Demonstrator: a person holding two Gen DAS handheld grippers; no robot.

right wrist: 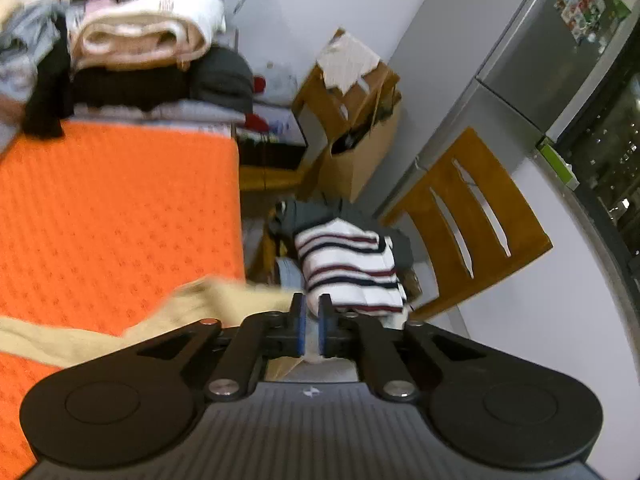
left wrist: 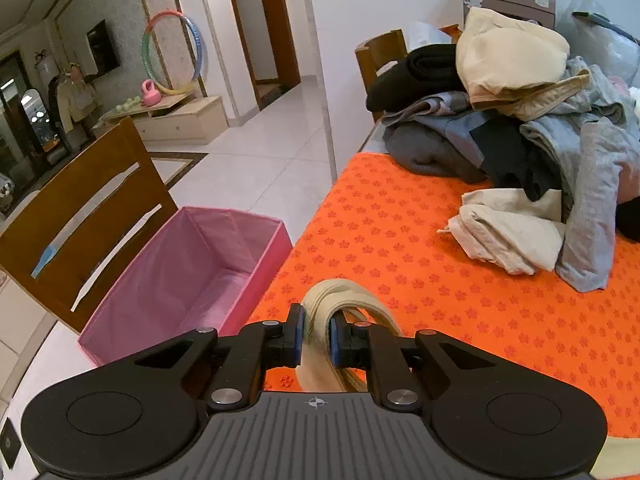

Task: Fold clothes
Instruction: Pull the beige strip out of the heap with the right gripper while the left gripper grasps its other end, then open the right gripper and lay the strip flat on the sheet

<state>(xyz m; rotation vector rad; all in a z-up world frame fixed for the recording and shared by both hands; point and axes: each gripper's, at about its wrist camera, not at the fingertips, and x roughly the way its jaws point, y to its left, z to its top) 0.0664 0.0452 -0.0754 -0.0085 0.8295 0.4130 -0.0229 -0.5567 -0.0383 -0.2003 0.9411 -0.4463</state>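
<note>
My left gripper (left wrist: 316,330) is shut on a bunched fold of a cream garment (left wrist: 340,292), held just above the near left part of the orange flower-patterned mat (left wrist: 400,240). The same cream garment (right wrist: 120,316) lies across the mat's near right edge in the right wrist view. My right gripper (right wrist: 312,328) is beside that garment past the mat's edge, its jaws a narrow gap apart with nothing visibly between them. A pile of unfolded clothes (left wrist: 540,120) sits at the far end of the mat; it also shows in the right wrist view (right wrist: 120,52).
An open pink fabric bin (left wrist: 192,272) stands on the floor left of the table, with a wooden chair (left wrist: 80,216) beside it. On the right, a wooden chair (right wrist: 464,216) holds a striped folded garment (right wrist: 348,268). A fridge (right wrist: 540,60) and cardboard box (right wrist: 360,128) stand behind.
</note>
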